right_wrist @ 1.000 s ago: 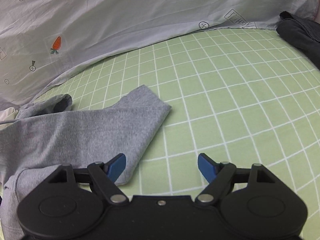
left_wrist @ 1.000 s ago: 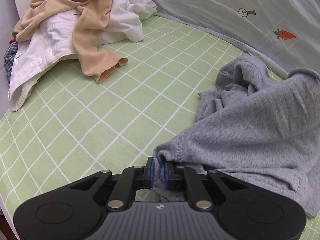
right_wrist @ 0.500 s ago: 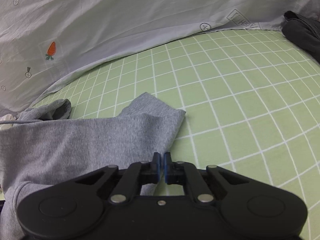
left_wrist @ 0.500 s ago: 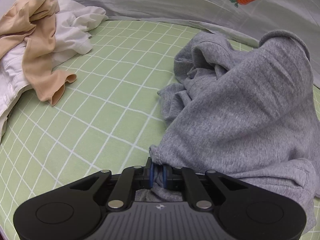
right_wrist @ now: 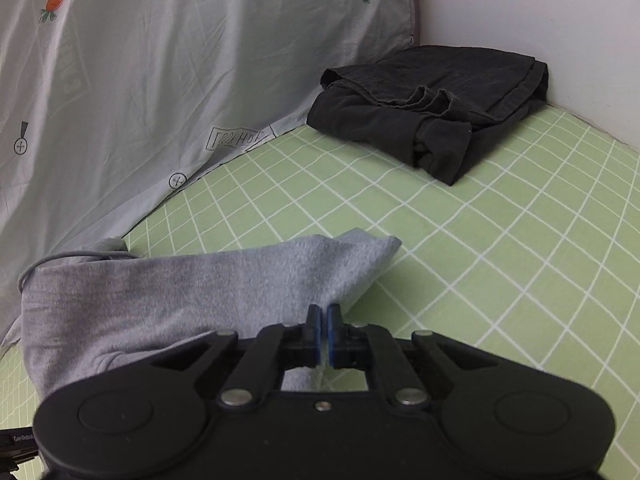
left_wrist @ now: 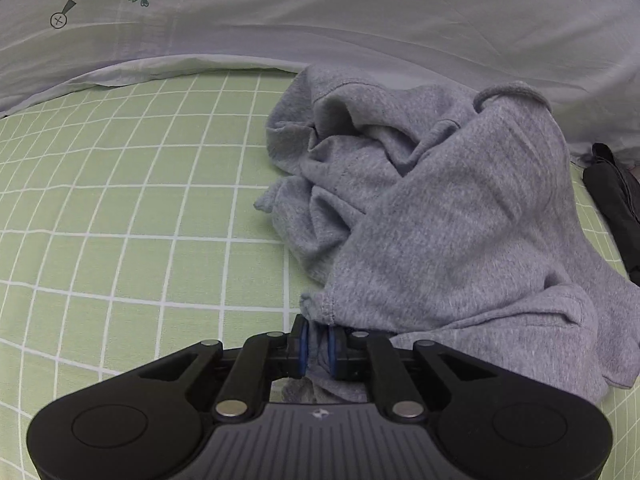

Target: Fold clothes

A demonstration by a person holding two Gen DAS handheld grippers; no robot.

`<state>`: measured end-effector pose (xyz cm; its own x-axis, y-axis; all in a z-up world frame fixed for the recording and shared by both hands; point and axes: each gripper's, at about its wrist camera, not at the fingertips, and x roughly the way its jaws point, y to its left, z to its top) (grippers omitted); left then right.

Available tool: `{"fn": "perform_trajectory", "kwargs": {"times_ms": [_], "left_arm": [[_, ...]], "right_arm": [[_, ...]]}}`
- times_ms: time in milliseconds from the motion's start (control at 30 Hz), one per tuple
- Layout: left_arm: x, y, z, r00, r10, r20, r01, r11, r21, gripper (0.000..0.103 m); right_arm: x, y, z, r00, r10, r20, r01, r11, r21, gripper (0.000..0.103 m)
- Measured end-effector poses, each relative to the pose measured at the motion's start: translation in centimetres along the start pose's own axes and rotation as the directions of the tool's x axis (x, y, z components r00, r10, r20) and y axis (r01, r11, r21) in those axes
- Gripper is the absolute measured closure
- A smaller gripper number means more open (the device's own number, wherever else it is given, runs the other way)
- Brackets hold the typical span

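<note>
A crumpled grey sweatshirt [left_wrist: 460, 220] lies on the green checked bed sheet [left_wrist: 120, 200]. My left gripper [left_wrist: 318, 338] pinches its stitched hem between the blue pads; the jaws are opening slightly, with the cloth still pressed between them. In the right wrist view the same grey sweatshirt [right_wrist: 180, 292] stretches left from my right gripper [right_wrist: 324, 328], which is shut on a fold of its edge, and the cloth rises off the sheet [right_wrist: 500, 240] there.
A folded dark garment [right_wrist: 432, 112] sits in the far corner by the white wall [right_wrist: 540, 20]; its edge [left_wrist: 612, 208] shows at the right of the left wrist view. A pale grey quilt with carrot prints [left_wrist: 320, 20] [right_wrist: 160, 80] banks along the back.
My right gripper went from wide open to shut on the sweatshirt's edge and swung toward the dark garment. My left gripper carried the hem sideways; the beige and white clothes pile left its view.
</note>
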<state>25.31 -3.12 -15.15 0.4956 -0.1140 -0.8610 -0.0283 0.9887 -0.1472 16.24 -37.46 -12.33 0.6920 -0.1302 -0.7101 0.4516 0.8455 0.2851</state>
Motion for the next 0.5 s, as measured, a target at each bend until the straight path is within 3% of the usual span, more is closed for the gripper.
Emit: {"fn": "perform_trajectory", "kwargs": {"times_ms": [167, 300, 400, 500], "left_arm": [[-2.5, 3.4, -0.6, 0.999, -0.029, 0.026, 0.030, 0.998, -0.057, 0.085], [-5.2, 6.3, -1.4, 0.995, -0.079, 0.059, 0.086, 0.989, -0.119, 0.081], [-6.8, 7.4, -2.6, 0.995, -0.047, 0.086, 0.056, 0.992, -0.110, 0.081], [-7.9, 9.7, -3.6, 0.995, -0.048, 0.088, 0.062, 0.984, -0.165, 0.081]], "right_arm": [[-0.9, 3.4, -0.6, 0.997, 0.080, 0.004, -0.080, 0.996, -0.048, 0.099], [-1.3, 9.4, -2.6, 0.981, 0.190, -0.045, -0.195, 0.969, -0.153, 0.099], [-2.4, 14.7, -4.2, 0.956, 0.284, -0.079, -0.294, 0.919, -0.262, 0.099], [-3.9, 19.8, -5.6, 0.904, 0.409, -0.124, -0.426, 0.846, -0.321, 0.103]]}}
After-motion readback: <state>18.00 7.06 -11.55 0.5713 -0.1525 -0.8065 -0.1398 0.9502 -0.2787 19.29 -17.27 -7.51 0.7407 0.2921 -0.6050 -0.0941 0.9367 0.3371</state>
